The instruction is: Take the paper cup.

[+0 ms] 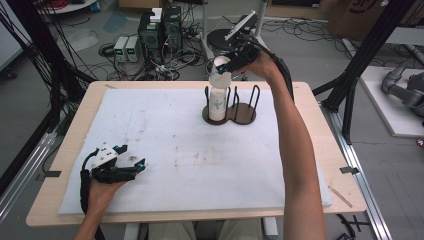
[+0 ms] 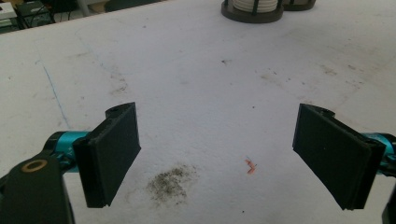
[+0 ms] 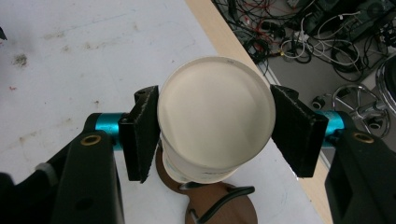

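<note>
Right tool [image 3: 212, 135] clamps upper cup [image 3: 215, 112], tilted, above stacked cup [image 1: 217, 102] in holder [image 1: 229, 114]. Risk: you snag wire posts, drag holder. Left tool [image 2: 217, 156] wide, idle.

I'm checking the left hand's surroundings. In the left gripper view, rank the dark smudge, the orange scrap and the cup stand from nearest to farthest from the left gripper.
1. Dark smudge, on the white mat between the jaws, toward the left one.
2. Orange scrap, just beyond, right of middle.
3. Cup stand, far off at the top edge.
</note>
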Motion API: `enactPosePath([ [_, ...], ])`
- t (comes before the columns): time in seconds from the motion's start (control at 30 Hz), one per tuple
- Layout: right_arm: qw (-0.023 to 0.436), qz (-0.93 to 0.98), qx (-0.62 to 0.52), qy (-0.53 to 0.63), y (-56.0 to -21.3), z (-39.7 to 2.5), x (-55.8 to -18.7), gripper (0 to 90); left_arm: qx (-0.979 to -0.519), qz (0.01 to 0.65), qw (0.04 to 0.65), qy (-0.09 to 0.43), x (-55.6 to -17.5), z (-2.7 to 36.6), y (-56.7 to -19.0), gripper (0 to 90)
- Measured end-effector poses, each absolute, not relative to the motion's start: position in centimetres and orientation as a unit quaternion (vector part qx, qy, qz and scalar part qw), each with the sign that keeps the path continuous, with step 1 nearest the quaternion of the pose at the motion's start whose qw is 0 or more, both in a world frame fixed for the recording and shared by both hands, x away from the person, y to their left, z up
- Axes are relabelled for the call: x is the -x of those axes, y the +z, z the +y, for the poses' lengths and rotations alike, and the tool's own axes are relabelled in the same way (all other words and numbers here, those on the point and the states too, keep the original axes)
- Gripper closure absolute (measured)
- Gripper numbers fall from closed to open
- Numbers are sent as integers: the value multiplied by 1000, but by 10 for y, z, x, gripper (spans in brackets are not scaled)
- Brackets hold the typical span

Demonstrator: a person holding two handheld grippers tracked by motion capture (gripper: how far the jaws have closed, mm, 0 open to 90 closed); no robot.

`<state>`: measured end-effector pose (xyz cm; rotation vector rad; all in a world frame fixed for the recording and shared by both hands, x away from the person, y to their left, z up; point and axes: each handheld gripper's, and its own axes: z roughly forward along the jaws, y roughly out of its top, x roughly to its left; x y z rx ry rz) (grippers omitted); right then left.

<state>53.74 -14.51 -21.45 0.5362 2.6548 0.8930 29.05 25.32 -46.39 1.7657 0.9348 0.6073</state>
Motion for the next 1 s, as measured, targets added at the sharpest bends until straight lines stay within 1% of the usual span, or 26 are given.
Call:
enactPosePath([
  [0.17, 133, 918, -185, 324, -211, -150, -529, 377, -730, 388, 503, 251, -291, 254, -464, 146],
  [0.23, 125, 917, -178, 335, -211, -155, -520, 377, -729, 388, 505, 251, -290, 254, -464, 146],
  [0.53, 127, 899, -161, 387, -215, -179, -465, 377, -730, 384, 505, 254, -290, 253, -464, 146],
  [0.7, 108, 886, -142, 427, -228, -190, -439, 377, -730, 386, 505, 251, -290, 253, -464, 146],
  [1.0, 108, 866, -122, 472, -254, -204, -391, 377, -727, 383, 511, 251, -289, 255, -464, 146],
])
